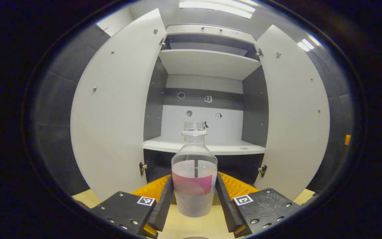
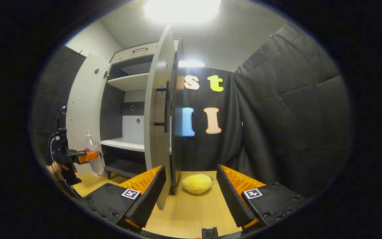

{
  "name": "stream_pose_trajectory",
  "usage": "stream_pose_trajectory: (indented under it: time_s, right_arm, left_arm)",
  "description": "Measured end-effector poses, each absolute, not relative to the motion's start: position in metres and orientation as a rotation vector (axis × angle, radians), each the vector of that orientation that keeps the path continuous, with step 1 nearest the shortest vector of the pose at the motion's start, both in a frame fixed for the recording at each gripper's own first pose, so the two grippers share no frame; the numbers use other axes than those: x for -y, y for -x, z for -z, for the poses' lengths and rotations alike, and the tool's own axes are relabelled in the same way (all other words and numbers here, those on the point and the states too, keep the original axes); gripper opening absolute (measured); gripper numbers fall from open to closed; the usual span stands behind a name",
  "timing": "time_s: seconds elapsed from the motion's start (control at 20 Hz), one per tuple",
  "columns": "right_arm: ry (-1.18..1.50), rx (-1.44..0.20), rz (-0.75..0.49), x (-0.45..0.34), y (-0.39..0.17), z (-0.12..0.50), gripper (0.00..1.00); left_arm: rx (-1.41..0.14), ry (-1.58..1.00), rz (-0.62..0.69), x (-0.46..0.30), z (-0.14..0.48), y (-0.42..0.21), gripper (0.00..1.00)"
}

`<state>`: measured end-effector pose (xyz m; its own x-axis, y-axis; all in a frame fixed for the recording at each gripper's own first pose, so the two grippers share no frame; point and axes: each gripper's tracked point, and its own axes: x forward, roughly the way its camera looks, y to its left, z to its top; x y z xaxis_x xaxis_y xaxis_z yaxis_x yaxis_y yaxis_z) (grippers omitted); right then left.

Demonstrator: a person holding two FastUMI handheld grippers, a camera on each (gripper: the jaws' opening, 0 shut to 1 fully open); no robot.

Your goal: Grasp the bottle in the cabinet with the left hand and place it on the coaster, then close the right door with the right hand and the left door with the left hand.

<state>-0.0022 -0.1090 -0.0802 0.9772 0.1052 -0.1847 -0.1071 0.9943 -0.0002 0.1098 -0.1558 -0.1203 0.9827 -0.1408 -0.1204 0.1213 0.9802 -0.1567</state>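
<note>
two fingers of the left gripper [image 1: 194, 202] sit at the bottom centre of the left gripper view, one on each side of the bottle [image 1: 194, 179] and touching its walls, so they pinch it. the bottle is clear plastic, uncapped, with a threaded neck and rounded shoulders; it holds clear liquid partway up and a pink patch shows across its middle. its base is at the wooden tabletop [image 1: 191, 225]; a coaster under it cannot be told for sure. behind it the cabinet [image 1: 207, 63] stands wide, the left door [image 1: 111, 113] filling the left of the frame and the right door [image 1: 293, 113] the right, pale shelves between them.

in the right gripper view the right gripper [image 2: 191, 199] at bottom centre has its fingers spread apart with nothing between them. just beyond lies a yellow plush toy [image 2: 197, 183] on the table. the edge of the right door [image 2: 159, 119] with its dark handle [image 2: 165, 103] rises mid-frame. at far left a hand [image 2: 60, 171] holds the left gripper [image 2: 88, 156] around the bottle [image 2: 92, 154] in front of the cabinet
</note>
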Motion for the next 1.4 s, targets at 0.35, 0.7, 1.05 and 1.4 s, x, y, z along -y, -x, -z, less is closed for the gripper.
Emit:
stream_pose_trajectory:
  time_s: [0.35, 0.7, 1.05, 1.4]
  right_arm:
    - [0.038, -0.178, -0.124, 0.108, 0.008, 0.078, 0.95]
    - [0.049, -0.209, -0.149, 0.099, 0.006, 0.089, 0.96]
    - [0.078, -0.234, -0.172, 0.091, 0.008, 0.098, 0.98]
    - [0.097, -0.247, -0.202, 0.081, 0.008, 0.102, 0.98]
  left_arm:
    - [-0.204, 0.145, 0.123, 0.16, 0.188, -0.075, 0.7]
    - [-0.291, 0.157, 0.128, 0.169, 0.247, -0.047, 0.71]
    - [-0.36, 0.161, 0.133, 0.179, 0.294, -0.036, 0.71]
    - [-0.368, 0.156, 0.126, 0.184, 0.315, -0.024, 0.71]
